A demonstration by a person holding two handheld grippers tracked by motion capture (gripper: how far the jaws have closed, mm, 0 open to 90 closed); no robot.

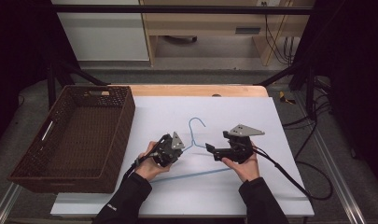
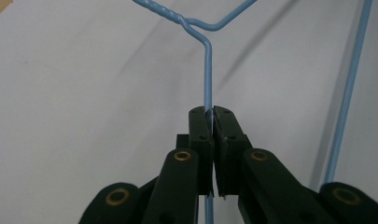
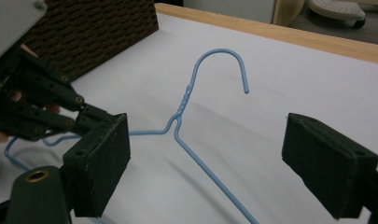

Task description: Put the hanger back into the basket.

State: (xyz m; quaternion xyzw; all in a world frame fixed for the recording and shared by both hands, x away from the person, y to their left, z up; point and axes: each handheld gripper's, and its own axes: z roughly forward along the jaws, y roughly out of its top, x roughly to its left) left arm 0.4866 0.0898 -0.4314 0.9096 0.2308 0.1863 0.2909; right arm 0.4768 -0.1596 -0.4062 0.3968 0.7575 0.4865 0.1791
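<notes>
Blue wire makes up the coat hanger (image 1: 192, 149) that lies on the white sheet (image 1: 210, 196) covering the counter (image 1: 196, 89), its hook pointing away from the person and its long bottom bar nearest to them. In the high view the left tool (image 1: 181, 148) sits at the hanger's left shoulder, held in the person's left hand (image 1: 149, 165), and the left gripper view shows its two black jaws pressed together on the wire (image 2: 207, 74) of that sloping shoulder, just below the twisted neck (image 2: 170, 14); the wire runs straight up out of the closed pads. The right tool (image 1: 209, 148) is held in the right hand (image 1: 245, 167) on the other side of the hanger, near the right shoulder. In the right gripper view its jaws stand spread wide, one pad at each side of the picture, with the right shoulder wire (image 3: 210, 177) running between them without touching either pad, and the hook (image 3: 224, 58) and twisted neck rising beyond. That view also shows the left tool (image 3: 91, 114) farther off at the hanger's other shoulder. A dark brown woven basket (image 1: 35, 161) stands on the counter to the left of the sheet, well apart from the hanger. A black cable (image 1: 294, 182) trails from the right tool across the sheet.
</notes>
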